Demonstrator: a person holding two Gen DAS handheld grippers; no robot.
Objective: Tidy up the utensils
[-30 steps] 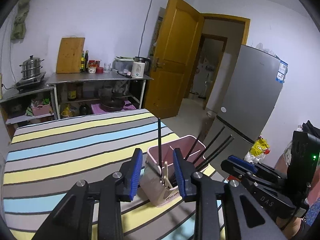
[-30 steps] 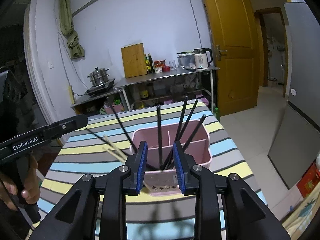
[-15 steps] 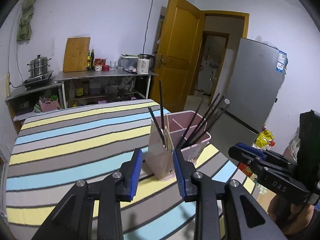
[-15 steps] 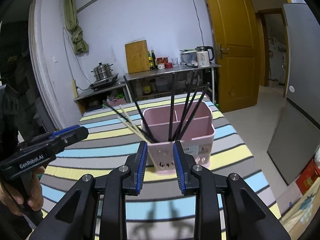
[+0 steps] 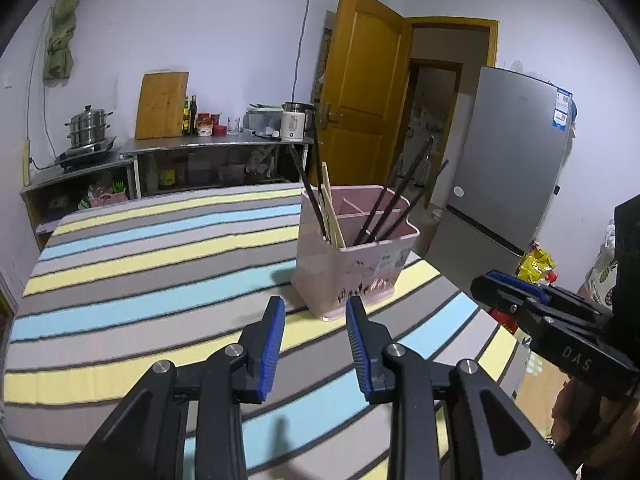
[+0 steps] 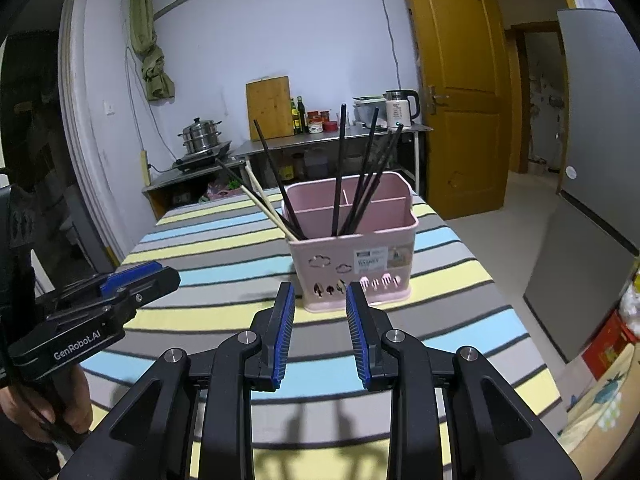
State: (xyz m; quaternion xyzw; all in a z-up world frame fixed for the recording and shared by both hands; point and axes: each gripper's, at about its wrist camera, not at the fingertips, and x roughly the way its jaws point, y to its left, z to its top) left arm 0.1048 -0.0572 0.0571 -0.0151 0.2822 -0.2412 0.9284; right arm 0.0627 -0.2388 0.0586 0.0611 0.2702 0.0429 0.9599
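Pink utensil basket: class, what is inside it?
The pink utensil basket holds black chopsticks and pale wooden chopsticks, leaning in its front section. Their lower ends are hidden.

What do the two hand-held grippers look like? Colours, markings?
Both are matte black with angular linkage arms, silver pivot bolts and ribbed blue pads on the fingers. The left hand-held gripper has white "GenRobot.AI" lettering on its body in the right wrist view; the right hand-held gripper reads "DAS". No cables visible.

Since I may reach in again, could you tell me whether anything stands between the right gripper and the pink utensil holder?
Nothing visible does: only bare striped tablecloth lies between the open right gripper and the pink utensil holder.
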